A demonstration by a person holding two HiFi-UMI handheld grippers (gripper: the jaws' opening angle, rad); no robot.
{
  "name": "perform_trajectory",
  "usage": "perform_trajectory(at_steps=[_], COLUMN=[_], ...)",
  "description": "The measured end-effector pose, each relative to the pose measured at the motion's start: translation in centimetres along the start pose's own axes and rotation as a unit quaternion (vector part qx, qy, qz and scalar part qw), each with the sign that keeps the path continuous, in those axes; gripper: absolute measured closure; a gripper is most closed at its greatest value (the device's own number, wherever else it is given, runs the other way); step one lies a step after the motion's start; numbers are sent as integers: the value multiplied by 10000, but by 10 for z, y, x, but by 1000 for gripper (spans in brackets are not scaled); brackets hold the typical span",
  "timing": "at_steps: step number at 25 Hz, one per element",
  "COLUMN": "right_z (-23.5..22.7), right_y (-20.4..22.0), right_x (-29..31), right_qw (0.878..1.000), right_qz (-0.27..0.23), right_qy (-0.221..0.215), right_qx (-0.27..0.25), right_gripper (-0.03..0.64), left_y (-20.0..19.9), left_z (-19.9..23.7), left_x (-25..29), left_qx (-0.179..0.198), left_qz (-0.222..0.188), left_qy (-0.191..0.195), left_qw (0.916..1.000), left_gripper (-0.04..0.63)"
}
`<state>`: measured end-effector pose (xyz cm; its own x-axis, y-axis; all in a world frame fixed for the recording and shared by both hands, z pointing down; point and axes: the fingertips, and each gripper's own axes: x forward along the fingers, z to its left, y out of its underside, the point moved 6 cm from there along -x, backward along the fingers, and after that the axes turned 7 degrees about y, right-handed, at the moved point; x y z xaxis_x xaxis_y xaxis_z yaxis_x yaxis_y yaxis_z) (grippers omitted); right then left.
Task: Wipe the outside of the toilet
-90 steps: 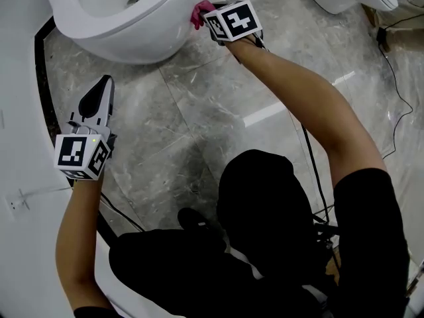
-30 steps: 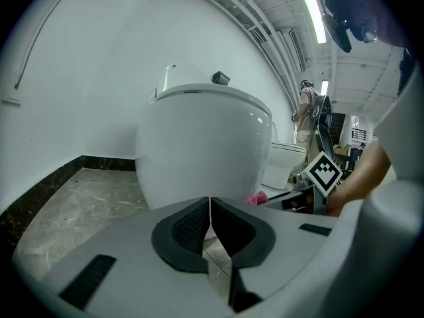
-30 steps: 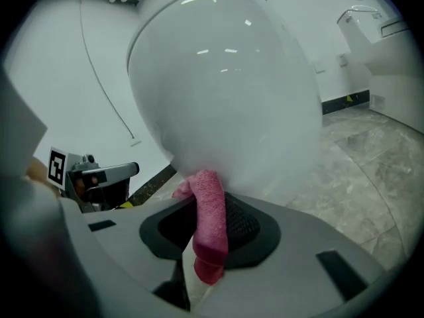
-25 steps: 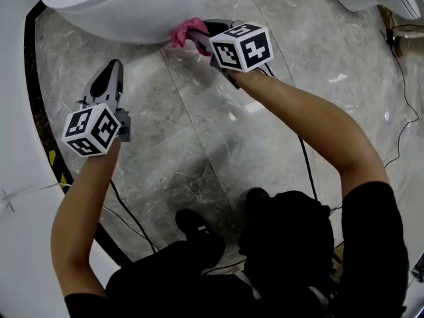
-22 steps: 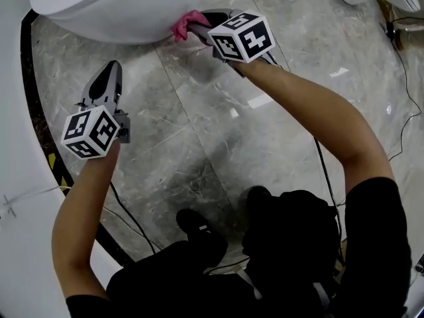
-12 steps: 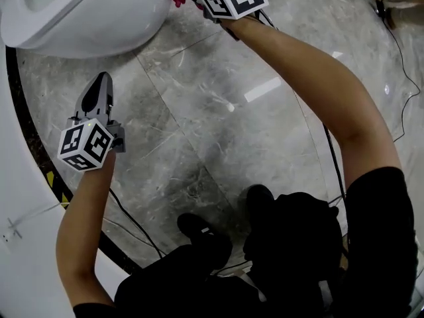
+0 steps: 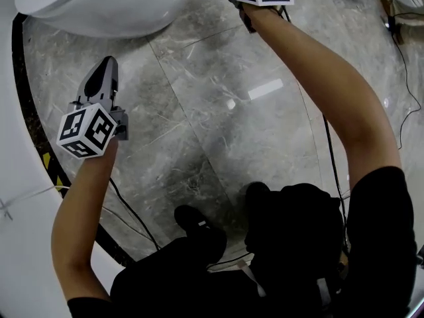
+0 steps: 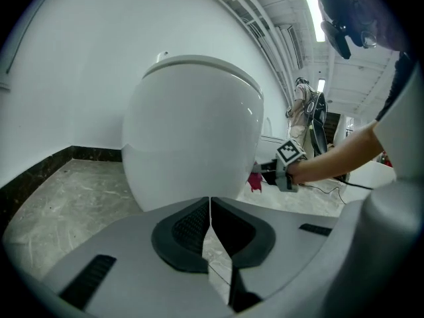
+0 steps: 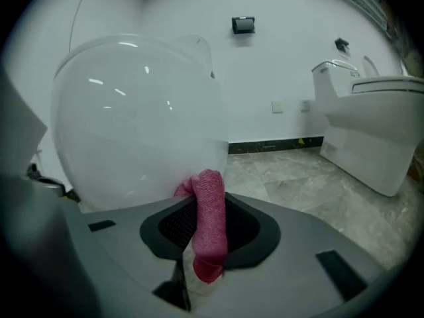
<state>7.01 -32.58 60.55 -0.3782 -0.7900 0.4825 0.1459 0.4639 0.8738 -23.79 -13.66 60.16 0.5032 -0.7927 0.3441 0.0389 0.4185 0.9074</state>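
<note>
- Toilet (image 7: 99, 8): the one to be wiped. It stands on the grey marble floor (image 7: 218, 111) by the white wall. Wiping looks underway, low on the bowl's outer side. No wet marks or dirt show, so I can't tell how much of the shell is done; the front, far side and upper rim probably remain.
- Toilets: two. The second toilet (image 9: 371, 131) stands well apart on the right and is untouched.
- Grippers: two.
- Right gripper (image 9: 205, 207): jaws clamped on the pink cloth, held at the bowl's lower side.
- Left gripper (image 7: 106, 71): jaws pressed together with nothing between them. It hangs idle over the floor, pointed at the bowl front and well apart from it.
- Pink cloth (image 9: 209, 184): one. It is pinched upright and its top fold looks pressed to the bowl wall.
</note>
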Motion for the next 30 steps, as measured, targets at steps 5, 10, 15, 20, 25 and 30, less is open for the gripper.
perform_trajectory(at_steps=[5,10,15,20,25,30], right_z=[59,163,243,273,284,276], right_y=[52,102,126,113,101,100], right_x=[-53,-57,-6,38,63,66], right_qw=[9937,9709,9653,9781,9843,9844], right_qz=[510,984,926,539,550,700], right_qy=[-848,-1929,-2195,-1878,-1402,-1161], right_qx=[532,1018,1071,720,920,1122], right_gripper=[500,499,499,499,498,499], left_y=[4,6,13,22,37,38], left_z=[14,29,33,40,35,29], left_x=[-19,-32,-51,-57,-57,-50], left_qx=[-134,-262,-215,-265,-518,-431], left_qz=[-118,-163,-148,-260,-209,-141], left_qy=[-155,-322,-495,-739,-803,-643], left_qw=[9997,9990,9984,9966,9952,9969], left_gripper=[574,574,574,574,574,574])
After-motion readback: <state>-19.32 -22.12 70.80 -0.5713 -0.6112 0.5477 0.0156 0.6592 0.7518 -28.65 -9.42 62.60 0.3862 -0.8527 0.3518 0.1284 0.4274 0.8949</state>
